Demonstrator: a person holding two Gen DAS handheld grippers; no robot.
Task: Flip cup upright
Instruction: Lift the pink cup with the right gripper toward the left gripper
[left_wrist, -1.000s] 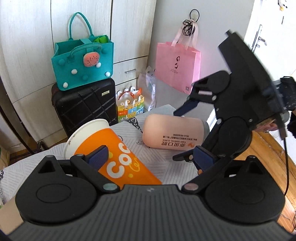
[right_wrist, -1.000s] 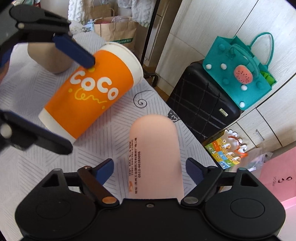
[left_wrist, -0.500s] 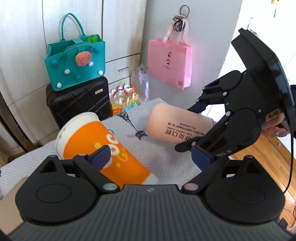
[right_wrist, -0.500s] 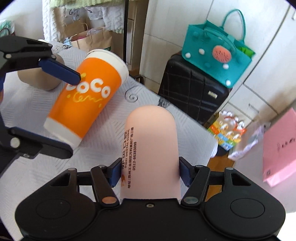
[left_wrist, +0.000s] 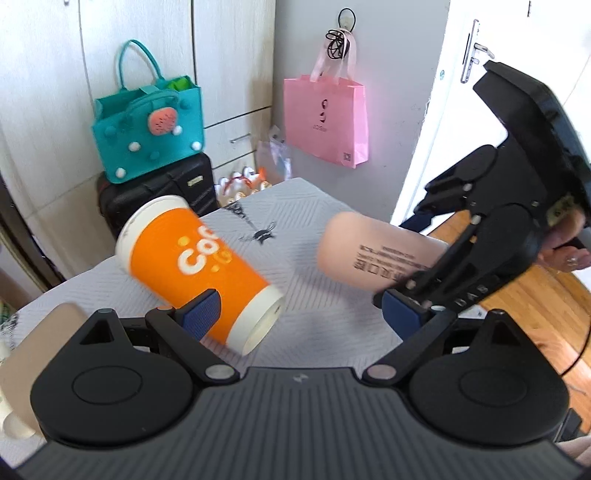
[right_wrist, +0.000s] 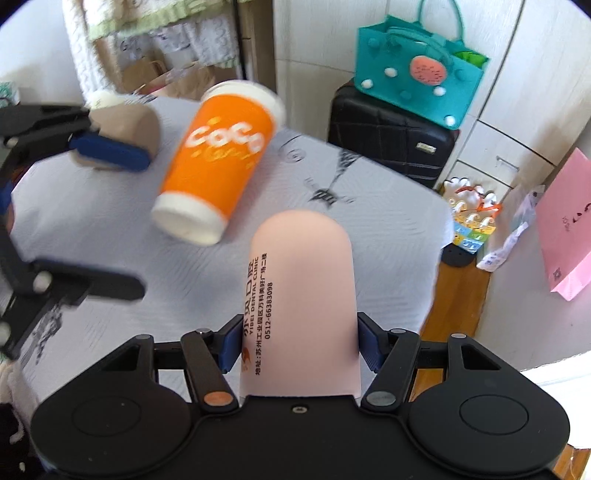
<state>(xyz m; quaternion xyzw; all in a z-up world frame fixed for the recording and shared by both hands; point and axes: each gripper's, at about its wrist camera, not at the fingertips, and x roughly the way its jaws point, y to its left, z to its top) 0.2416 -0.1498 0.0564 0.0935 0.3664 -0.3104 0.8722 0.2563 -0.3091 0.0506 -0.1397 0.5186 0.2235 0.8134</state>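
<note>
The right gripper (right_wrist: 297, 347) is clamped on the smooth peach-pink plastic cup w/ black print (right_wrist: 301, 291). Its two blue pads (right_wrist: 229, 345) press the cup's sides, one on each side, close to the gripper body. The pink cup sticks straight out ahead of the gripper, rounded closed end pointing away, over the grey-white patterned table cloth (right_wrist: 110, 236). In the left wrist view the same pink cup (left_wrist: 373, 253) lies sideways off to the front-right, held by the black right gripper (left_wrist: 421, 266); can't tell if it touches the cloth.

The left gripper (left_wrist: 303, 315) is wide apart, nothing between its blue pads (left_wrist: 203, 312). The tall orange paper cup w/ white "CoCo" letters and white rims (left_wrist: 195, 271) lies on its side just ahead of the left pad, wide mouth end far-left, small base end near the gap. From the right gripper, the orange cup (right_wrist: 218, 162) is ahead and to the left, well apart from the pink cup.

A brown-tan cup (right_wrist: 125, 136) lies further left, beside the orange one, behind one left-gripper finger (right_wrist: 110, 151).

Beyond the table: a teal felt bag w/ a watermelon patch (left_wrist: 147, 129) sits on a black hard suitcase (left_wrist: 159, 195), and a pink paper bag (left_wrist: 327, 120) hangs on the wall.
</note>
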